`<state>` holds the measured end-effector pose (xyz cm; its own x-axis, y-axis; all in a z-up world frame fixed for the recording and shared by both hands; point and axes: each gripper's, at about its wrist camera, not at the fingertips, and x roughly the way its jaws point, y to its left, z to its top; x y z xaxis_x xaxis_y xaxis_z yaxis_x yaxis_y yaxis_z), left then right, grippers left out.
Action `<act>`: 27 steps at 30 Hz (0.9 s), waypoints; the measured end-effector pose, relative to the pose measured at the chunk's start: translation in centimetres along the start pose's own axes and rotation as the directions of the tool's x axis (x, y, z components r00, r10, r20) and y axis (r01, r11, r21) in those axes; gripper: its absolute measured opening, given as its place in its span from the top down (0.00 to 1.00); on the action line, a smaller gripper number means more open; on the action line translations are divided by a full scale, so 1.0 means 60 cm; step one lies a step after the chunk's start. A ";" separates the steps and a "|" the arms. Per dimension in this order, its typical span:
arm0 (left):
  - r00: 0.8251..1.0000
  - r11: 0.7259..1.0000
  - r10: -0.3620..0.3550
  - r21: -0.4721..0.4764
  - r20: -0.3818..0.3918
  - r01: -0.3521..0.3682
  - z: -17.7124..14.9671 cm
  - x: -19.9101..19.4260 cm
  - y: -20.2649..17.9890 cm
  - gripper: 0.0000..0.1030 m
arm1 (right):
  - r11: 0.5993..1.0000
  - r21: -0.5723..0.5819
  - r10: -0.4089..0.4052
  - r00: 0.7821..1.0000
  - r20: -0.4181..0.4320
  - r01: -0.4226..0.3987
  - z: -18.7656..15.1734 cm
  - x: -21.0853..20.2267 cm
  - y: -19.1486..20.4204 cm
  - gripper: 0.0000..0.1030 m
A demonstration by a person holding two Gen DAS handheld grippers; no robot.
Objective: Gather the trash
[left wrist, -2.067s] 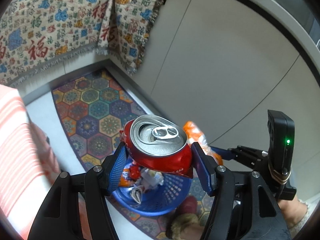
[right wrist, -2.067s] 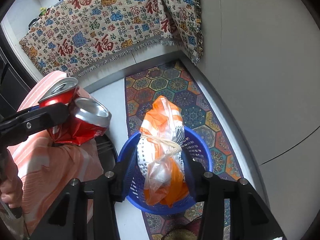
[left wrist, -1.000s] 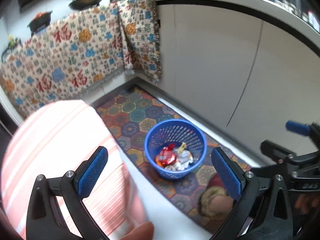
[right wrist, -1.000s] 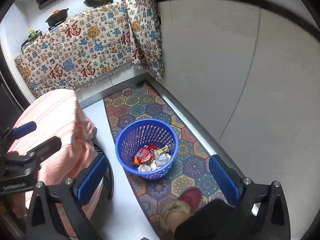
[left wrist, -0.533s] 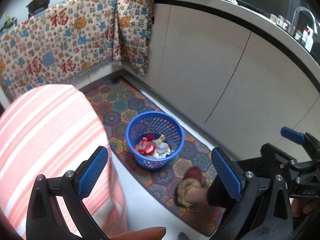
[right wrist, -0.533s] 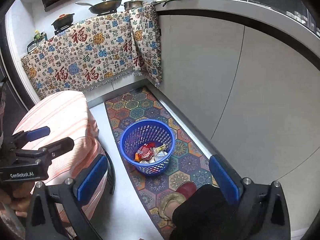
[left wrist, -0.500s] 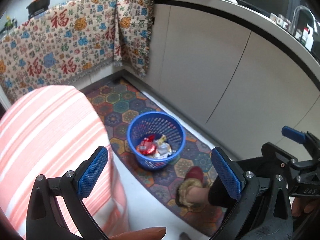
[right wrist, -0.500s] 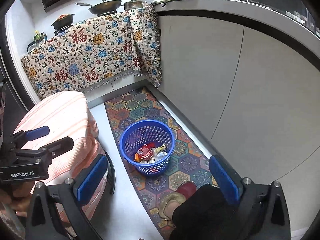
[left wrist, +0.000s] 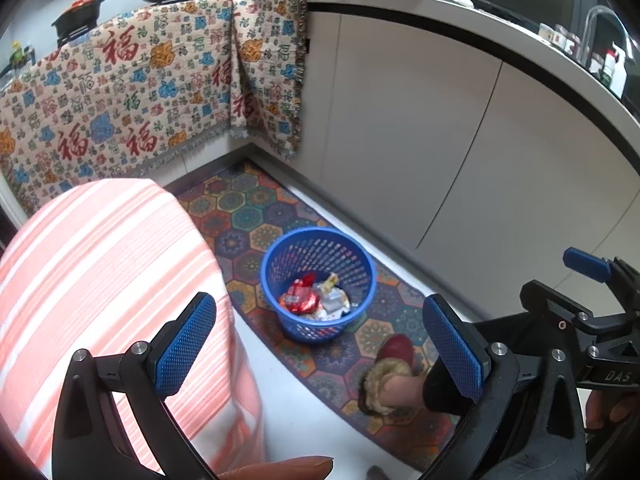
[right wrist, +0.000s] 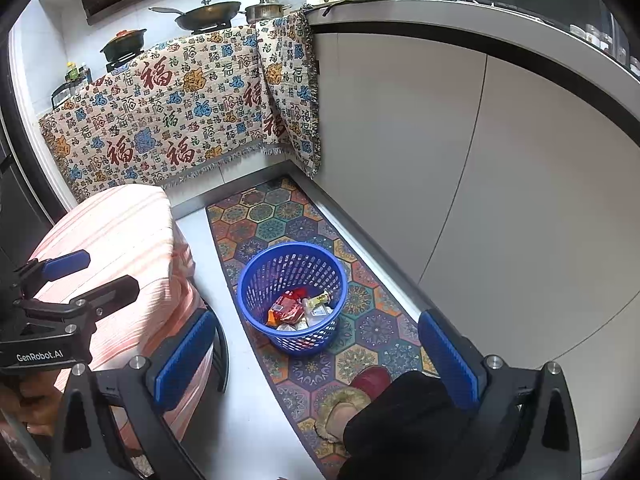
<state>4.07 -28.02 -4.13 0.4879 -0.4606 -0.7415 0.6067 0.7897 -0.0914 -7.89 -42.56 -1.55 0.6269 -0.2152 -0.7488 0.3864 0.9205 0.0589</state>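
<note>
Both the left gripper [left wrist: 320, 340] and right gripper [right wrist: 316, 354] are hanging wide apart, empty, above the blue basket [left wrist: 280, 254] holding trash [left wrist: 314, 300] on the rug [right wrist: 276, 216].

- We look down into a kitchen corner with plain pale cabinet doors [right wrist: 400, 152] under a grey countertop [right wrist: 460, 20].
- A patterned cloth [right wrist: 172, 116] with red characters hangs over the counter front.
- A pan [right wrist: 208, 12] and pots sit on the stove above it.
- A colourful hexagon-patterned rug [right wrist: 280, 216] runs along the cabinets on a pale grey floor [right wrist: 200, 240].
- A piece of furniture under an orange striped cover [right wrist: 116, 236] stands on the left.
- A tap [left wrist: 600, 20] shows at the right.
</note>
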 end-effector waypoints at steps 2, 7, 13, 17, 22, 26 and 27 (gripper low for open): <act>1.000 1.000 0.005 0.002 0.002 -0.005 0.000 0.000 0.002 0.00 | 1.000 -0.004 0.003 1.000 0.001 -0.003 0.002 0.000 0.003 0.00; 1.000 1.000 0.011 0.004 0.004 -0.011 0.000 0.000 0.002 0.00 | 1.000 -0.012 0.011 1.000 0.004 -0.011 0.004 0.002 0.009 0.00; 1.000 1.000 0.004 0.008 0.002 -0.004 0.001 0.000 0.003 0.00 | 1.000 -0.017 0.011 1.000 0.004 -0.011 0.006 0.003 0.011 0.00; 1.000 1.000 0.007 0.011 0.003 -0.007 0.001 -0.001 0.003 0.00 | 1.000 -0.017 0.011 1.000 0.005 -0.011 0.005 0.002 0.013 0.00; 1.000 1.000 0.011 0.011 0.001 -0.011 0.000 -0.001 0.003 0.00 | 1.000 -0.019 0.014 1.000 0.002 -0.014 0.004 0.004 0.014 0.00; 1.000 1.000 0.010 0.011 0.001 -0.010 0.000 -0.001 0.003 0.00 | 1.000 -0.019 0.016 1.000 0.000 -0.016 0.003 0.004 0.014 0.00; 1.000 1.000 0.010 0.011 0.001 -0.010 -0.001 -0.001 0.004 0.00 | 1.000 -0.019 0.017 1.000 0.000 -0.017 0.002 0.004 0.014 0.00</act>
<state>4.15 -27.79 -4.14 0.4946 -0.4529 -0.7418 0.6084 0.7899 -0.0767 -7.31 -41.86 -1.60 0.6333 -0.1997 -0.7477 0.3630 0.9299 0.0591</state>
